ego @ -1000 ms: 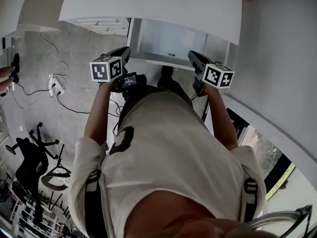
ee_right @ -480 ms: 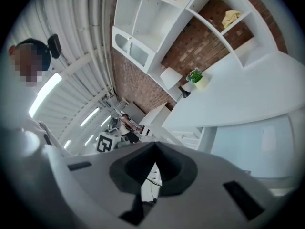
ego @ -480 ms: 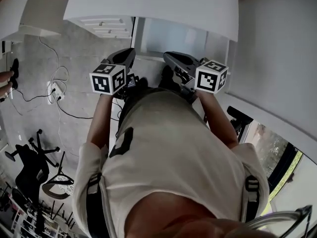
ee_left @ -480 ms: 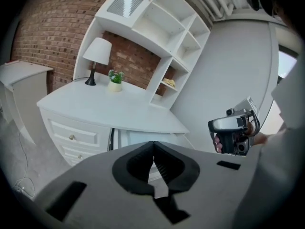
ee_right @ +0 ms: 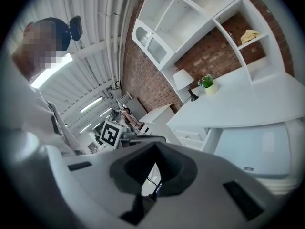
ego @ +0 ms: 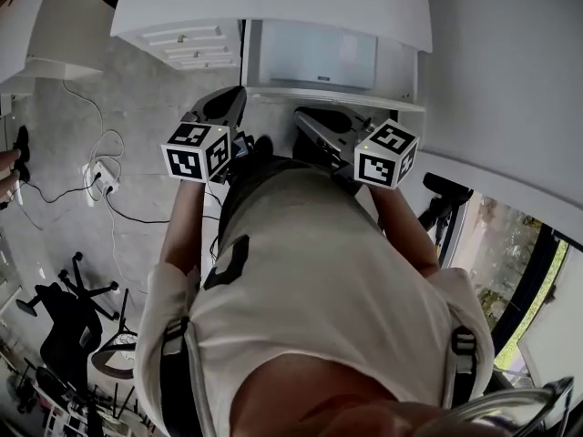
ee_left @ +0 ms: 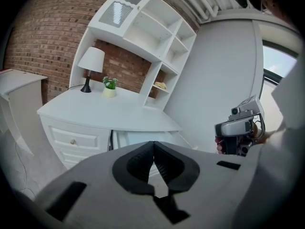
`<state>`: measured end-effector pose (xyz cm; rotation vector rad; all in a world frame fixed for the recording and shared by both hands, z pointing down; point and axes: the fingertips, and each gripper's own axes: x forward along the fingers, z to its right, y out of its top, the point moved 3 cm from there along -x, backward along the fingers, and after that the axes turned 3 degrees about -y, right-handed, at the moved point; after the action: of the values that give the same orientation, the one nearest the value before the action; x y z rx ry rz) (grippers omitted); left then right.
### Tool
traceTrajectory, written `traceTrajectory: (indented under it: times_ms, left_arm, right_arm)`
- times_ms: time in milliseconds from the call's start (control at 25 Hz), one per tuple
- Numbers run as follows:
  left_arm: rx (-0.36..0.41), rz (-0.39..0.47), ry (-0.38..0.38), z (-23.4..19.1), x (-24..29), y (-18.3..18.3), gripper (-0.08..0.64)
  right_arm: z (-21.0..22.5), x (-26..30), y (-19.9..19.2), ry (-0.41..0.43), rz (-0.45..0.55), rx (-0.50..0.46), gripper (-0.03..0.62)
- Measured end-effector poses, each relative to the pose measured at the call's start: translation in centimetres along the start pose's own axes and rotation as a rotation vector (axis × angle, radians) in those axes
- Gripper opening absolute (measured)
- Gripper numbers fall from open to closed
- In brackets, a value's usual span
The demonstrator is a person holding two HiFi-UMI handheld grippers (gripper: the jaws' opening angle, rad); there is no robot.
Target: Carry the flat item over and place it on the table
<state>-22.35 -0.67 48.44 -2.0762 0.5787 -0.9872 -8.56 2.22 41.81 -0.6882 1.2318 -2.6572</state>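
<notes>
Head view: left gripper (ego: 235, 95) and right gripper (ego: 300, 115) are tucked in at the waist, noses toward the white desk (ego: 273, 7). Reads as a carry posture, not a reach.

Left gripper view: jaws pressed together, nothing between. Lamp (ee_left: 90, 63) and plant (ee_left: 110, 86) sit at the tabletop's back edge, so the front is free for a set-down.

Right gripper view: jaws closed, also empty. Flat item not in hand. Only candidate is the yellowish thing (ee_right: 249, 35) on the hutch shelf (ee_right: 261, 42); can't confirm.

Yellowish shelf item (ee_right: 249, 34) too small
</notes>
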Motion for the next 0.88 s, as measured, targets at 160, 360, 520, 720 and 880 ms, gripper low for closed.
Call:
traceTrajectory:
  times_ms: [160, 360, 520, 720, 880]
  left_arm:
    - [-0.026, -0.031, -0.038, 0.3, -0.1, -1.4, 0.020]
    - [-0.018, -0.020, -0.071, 1.8, -0.5, -1.1, 0.020]
    - [-0.007, 0.002, -0.139, 3.8, -0.5, 0.0, 0.020]
    - [0.031, 0.006, -0.179, 6.6, 0.3, 1.0, 0.020]
    - [0.071, 0.000, -0.196, 9.0, 0.8, 1.3, 0.020]
  right_arm:
    - [-1.0, -0.2, -0.9, -0.009, -0.003, -0.002, 0.006]
    - [-1.9, -0.7, -0.5, -0.004, 0.025, -0.004, 0.006]
    - [-2.1, -1.4, 0.0, 0.013, 0.045, 0.002, 0.006]
    - [-2.0, -3.3, -0.6, 0.038, 0.049, -0.023, 0.009]
    - [-1.9, -5.4, -1.1, 0.066, 0.077, 0.000, 0.009]
